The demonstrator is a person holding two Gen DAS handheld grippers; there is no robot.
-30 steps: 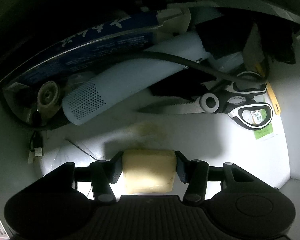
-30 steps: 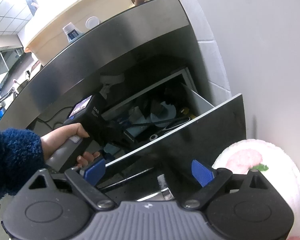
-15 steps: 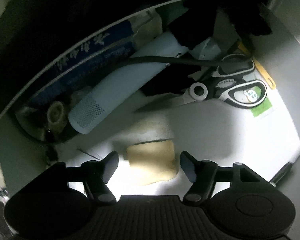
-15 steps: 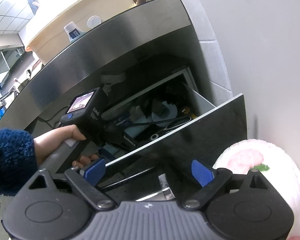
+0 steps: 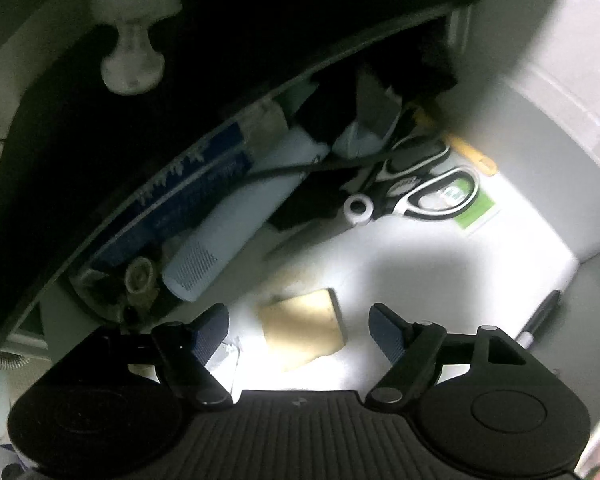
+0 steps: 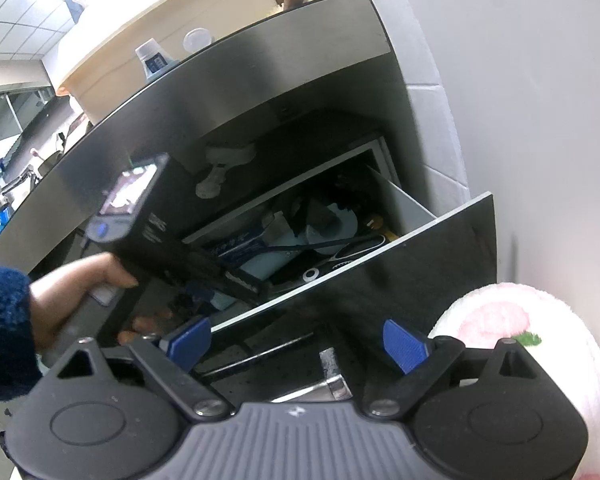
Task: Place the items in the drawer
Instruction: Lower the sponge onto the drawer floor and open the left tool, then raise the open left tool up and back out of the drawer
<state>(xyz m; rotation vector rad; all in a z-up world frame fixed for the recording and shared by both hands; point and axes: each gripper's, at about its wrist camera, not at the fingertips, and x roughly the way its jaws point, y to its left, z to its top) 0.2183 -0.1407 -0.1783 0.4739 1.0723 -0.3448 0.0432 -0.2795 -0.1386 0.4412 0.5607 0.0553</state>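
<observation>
Left gripper: jaws wide apart, holding nothing, angled down over the sponge on the drawer floor.
Right gripper: jaws wide apart, holding nothing, outside the drawer front.

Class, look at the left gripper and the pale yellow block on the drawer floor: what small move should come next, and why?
Probably draw the left gripper back out of the open drawer. Its jaws stand open and apart from the pale yellow block, which lies flat on the white floor in front of the black-handled scissors, so the placing looks done.
</observation>
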